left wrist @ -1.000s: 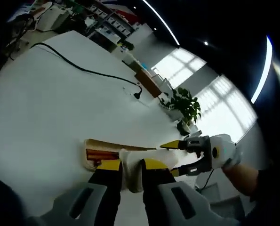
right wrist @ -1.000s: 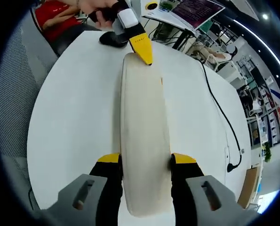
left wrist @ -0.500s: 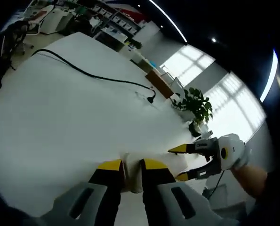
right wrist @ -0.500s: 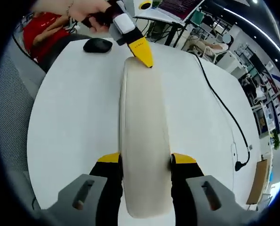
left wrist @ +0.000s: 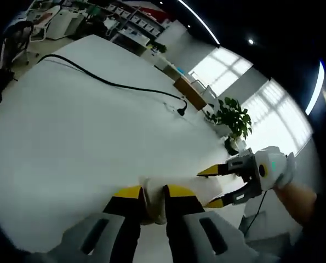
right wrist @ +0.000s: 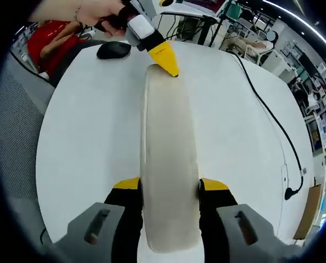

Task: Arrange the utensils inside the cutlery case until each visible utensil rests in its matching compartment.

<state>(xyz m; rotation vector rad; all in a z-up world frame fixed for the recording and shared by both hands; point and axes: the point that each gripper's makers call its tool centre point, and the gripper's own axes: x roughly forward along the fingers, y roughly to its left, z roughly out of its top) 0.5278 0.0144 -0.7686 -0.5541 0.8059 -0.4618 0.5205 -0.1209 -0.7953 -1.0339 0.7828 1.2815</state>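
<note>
Tilted flatter since before, smooth cream oval cutlery case (right wrist: 170,164) stays pinched by both grippers.

White, rounded tabletop (right wrist: 86,142), smooth and mostly bare. Carries a long cream cutlery case (right wrist: 169,164) lying lengthwise down the middle, a black computer mouse (right wrist: 113,50) near the far edge, and a black cable (right wrist: 269,112) trailing along one side to a plug (right wrist: 288,193) near the rim.

We've got both cams low over the white table (left wrist: 69,137), facing each other along the cutlery case (right wrist: 168,164): left gripper view looks toward windows, right gripper view toward desks.
</note>
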